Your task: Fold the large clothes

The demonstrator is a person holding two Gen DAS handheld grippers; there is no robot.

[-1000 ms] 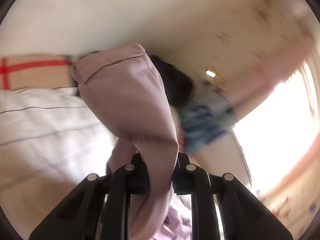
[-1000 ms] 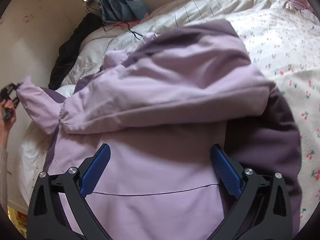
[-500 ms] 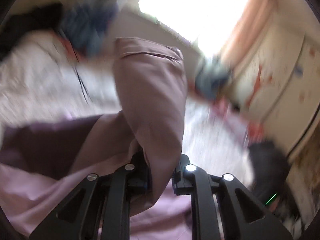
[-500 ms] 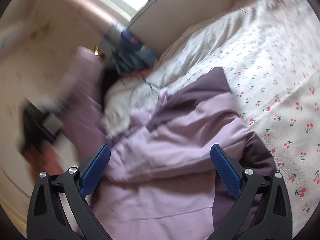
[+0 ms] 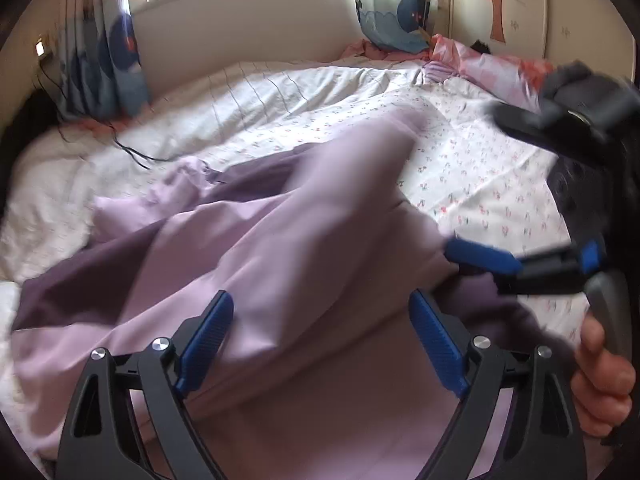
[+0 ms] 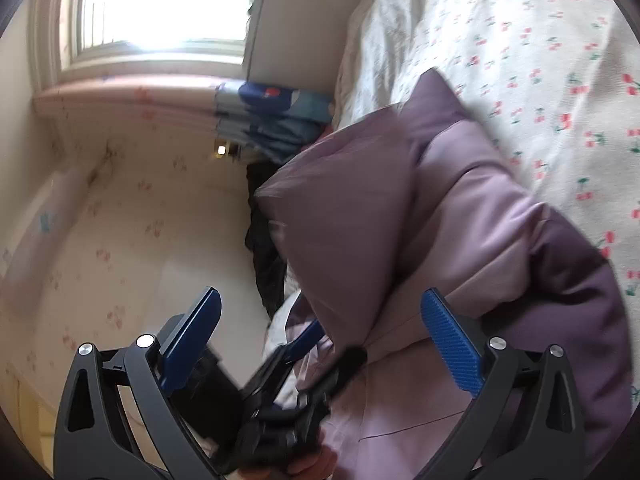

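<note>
A lilac jacket (image 5: 280, 264) with dark purple panels lies spread on the bed. Its sleeve (image 5: 352, 168), blurred, drops across the body of the jacket. My left gripper (image 5: 322, 340) hovers just above the cloth; its jaws are opening and the sleeve lies loose between them, not pinched. In the right wrist view the jacket (image 6: 480, 216) bulges up and one blue finger of the left gripper (image 6: 304, 340) shows low in the middle. My right gripper (image 6: 322, 340) stands open beside the jacket's edge, gripping nothing. From the left wrist view, the right gripper (image 5: 484, 258) is at the jacket's right side, held by a hand (image 5: 600, 380).
The bed has a cherry-print duvet (image 5: 480, 168) and a striped sheet (image 5: 260, 96). A padded headboard (image 5: 248, 28), blue curtains (image 5: 100, 64), a pink pillow (image 5: 492, 72) and a black cable (image 5: 132, 152) lie at the far end. Dark clothing (image 6: 264, 264) hangs by the papered wall (image 6: 120, 240).
The left gripper, shut on the sleeve before, swung it over the jacket and let go; its jaws now stand wide. The right wrist view has rolled toward the wall and window.
</note>
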